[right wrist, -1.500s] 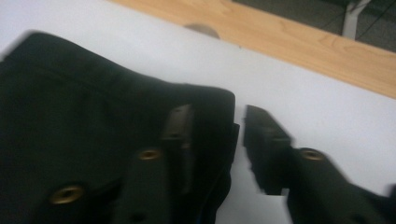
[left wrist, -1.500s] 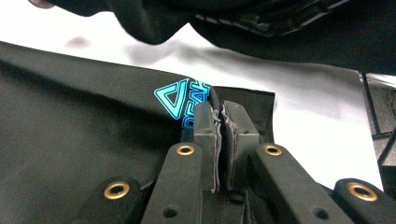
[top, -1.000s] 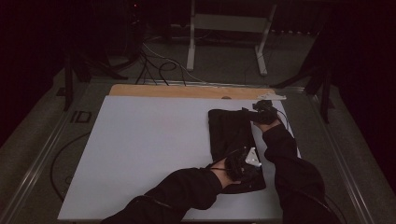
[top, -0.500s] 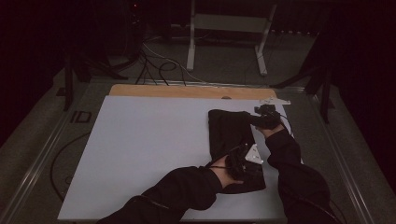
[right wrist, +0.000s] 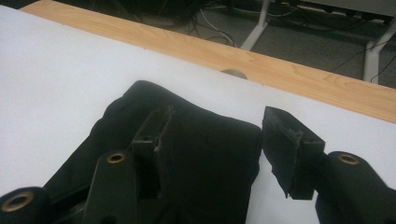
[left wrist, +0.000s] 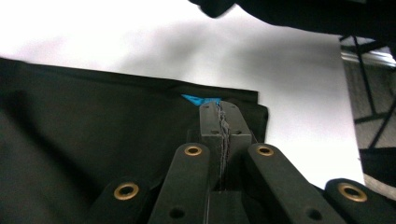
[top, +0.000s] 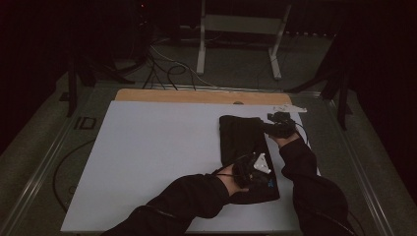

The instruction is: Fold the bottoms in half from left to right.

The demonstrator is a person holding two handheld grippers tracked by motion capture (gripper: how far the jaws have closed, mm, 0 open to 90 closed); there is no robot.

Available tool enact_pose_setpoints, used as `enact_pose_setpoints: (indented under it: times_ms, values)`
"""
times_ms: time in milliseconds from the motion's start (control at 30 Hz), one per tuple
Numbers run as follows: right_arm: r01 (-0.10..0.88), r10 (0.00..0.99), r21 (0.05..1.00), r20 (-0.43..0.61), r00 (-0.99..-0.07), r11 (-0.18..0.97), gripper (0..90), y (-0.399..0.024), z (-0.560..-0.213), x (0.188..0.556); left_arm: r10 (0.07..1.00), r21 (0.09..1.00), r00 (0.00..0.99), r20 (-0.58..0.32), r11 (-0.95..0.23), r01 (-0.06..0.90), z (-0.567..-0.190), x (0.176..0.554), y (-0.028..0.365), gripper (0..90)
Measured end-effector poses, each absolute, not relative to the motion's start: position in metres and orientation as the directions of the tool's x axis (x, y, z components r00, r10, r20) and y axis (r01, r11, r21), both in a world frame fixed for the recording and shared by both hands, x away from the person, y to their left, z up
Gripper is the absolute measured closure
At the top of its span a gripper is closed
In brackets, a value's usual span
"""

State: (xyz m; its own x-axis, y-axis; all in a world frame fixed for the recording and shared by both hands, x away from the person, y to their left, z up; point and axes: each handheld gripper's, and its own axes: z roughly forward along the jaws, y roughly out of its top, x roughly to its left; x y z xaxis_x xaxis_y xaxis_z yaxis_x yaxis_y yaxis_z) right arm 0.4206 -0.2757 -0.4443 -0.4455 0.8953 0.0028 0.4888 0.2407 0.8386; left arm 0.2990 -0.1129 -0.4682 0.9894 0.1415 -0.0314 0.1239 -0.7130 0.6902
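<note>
A black cloth (top: 243,142) lies folded on the right part of the white sheet (top: 157,147). My left gripper (top: 263,177) is low over the cloth's near right corner, by a small blue tag (left wrist: 201,99). Its jaws have just been closing and its pads (left wrist: 212,119) now meet. I cannot make out cloth (left wrist: 93,140) between them. My right gripper (top: 274,122) is at the cloth's far right corner. It is open: one finger (right wrist: 154,135) rests over the cloth (right wrist: 205,154), the other finger (right wrist: 289,149) is beside the fold over the sheet.
The wooden table edge (top: 196,96) runs along the far side of the sheet. A white stand (top: 201,49) and loose cables (top: 167,69) are on the floor beyond. The person's dark sleeves come in from the bottom.
</note>
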Motion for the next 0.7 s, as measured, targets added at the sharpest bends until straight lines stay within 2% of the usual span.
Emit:
enact_pose_setpoints:
  times_ms: [433,700]
  values:
    - [0.497,0.895,0.835,0.013,-0.446,0.236,44.3,-0.278,-0.449,0.417,0.104,0.597,0.994,-0.038,-0.795,0.106,-0.496,0.293,-0.14,90.0]
    - [0.499,0.896,0.833,0.011,-0.445,0.238,44.3,-0.279,-0.451,0.417,0.102,0.597,0.994,-0.046,-0.795,0.109,-0.502,0.293,-0.149,90.0]
